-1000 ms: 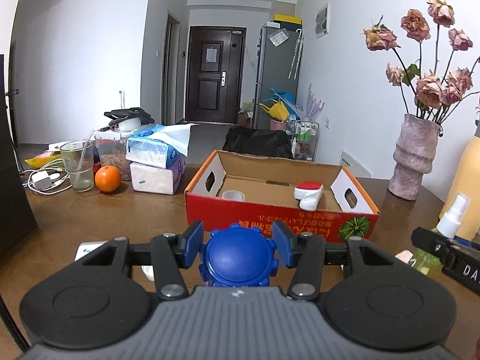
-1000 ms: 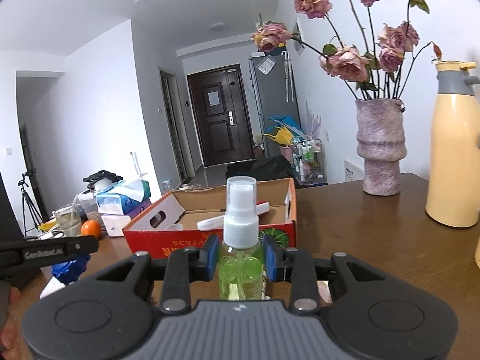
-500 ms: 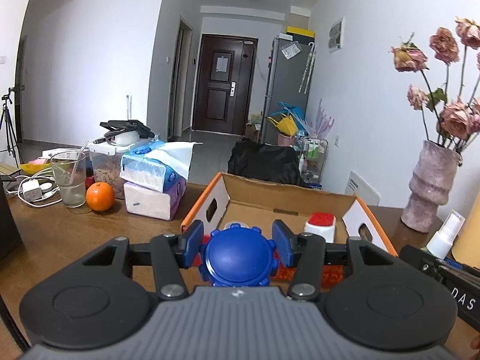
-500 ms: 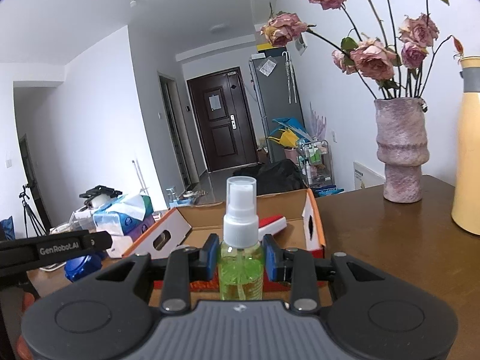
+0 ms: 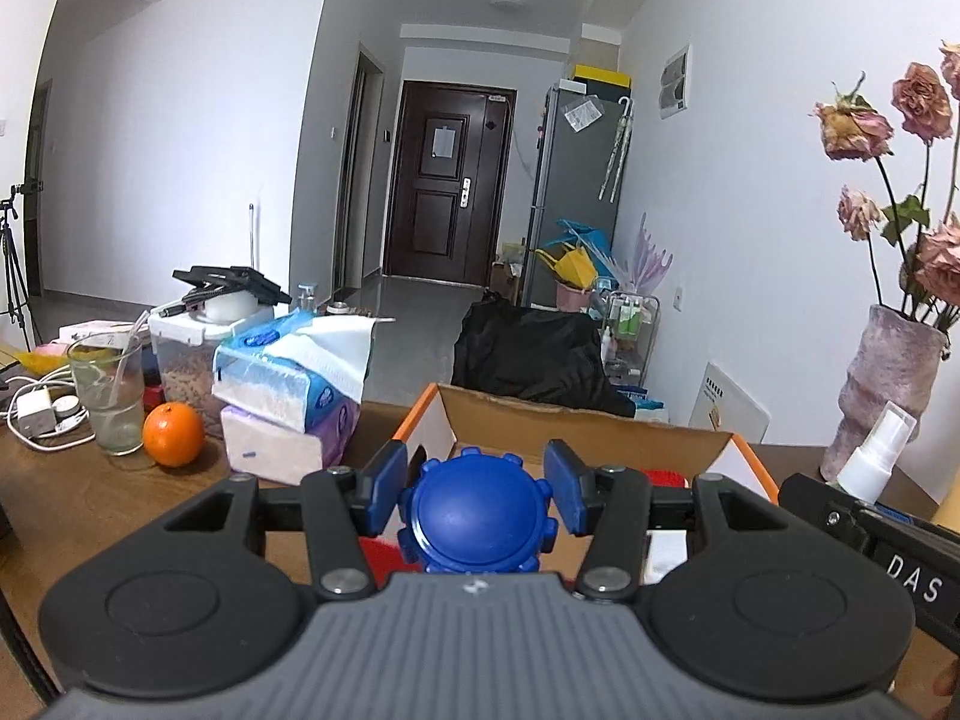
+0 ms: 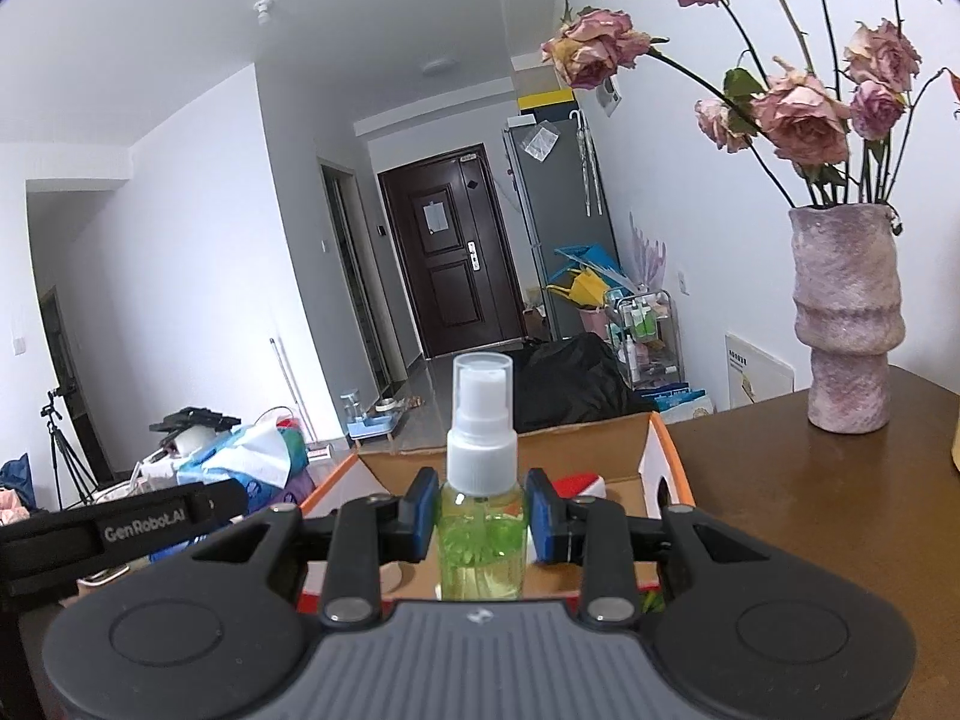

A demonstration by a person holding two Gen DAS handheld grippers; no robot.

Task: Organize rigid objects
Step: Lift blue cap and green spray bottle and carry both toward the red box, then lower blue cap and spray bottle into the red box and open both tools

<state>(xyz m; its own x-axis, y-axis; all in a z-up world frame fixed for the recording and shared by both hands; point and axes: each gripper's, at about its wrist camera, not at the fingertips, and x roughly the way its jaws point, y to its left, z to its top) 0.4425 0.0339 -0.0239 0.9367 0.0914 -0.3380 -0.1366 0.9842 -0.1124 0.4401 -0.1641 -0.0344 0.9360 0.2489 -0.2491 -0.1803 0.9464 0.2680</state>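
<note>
My left gripper [image 5: 478, 491] is shut on a blue ridged cap of a bottle [image 5: 477, 517], held just in front of the open cardboard box [image 5: 576, 432]. My right gripper [image 6: 480, 513] is shut on a small green spray bottle [image 6: 482, 534] with a white pump top, upright, above the box's near edge [image 6: 651, 450]. The same spray bottle [image 5: 873, 459] shows at the right of the left wrist view. A red and white item [image 6: 579, 486] lies inside the box, mostly hidden by the fingers.
On the brown table stand tissue packs [image 5: 288, 396], an orange [image 5: 173, 435], a glass with a straw [image 5: 111, 396] and a lidded container [image 5: 192, 348] to the left. A pink vase with dried roses [image 6: 849, 324] stands at the right.
Both grippers moved forward toward the box with their objects still held; the box now sits directly beneath the fingertips and its front wall has dropped out of sight.
</note>
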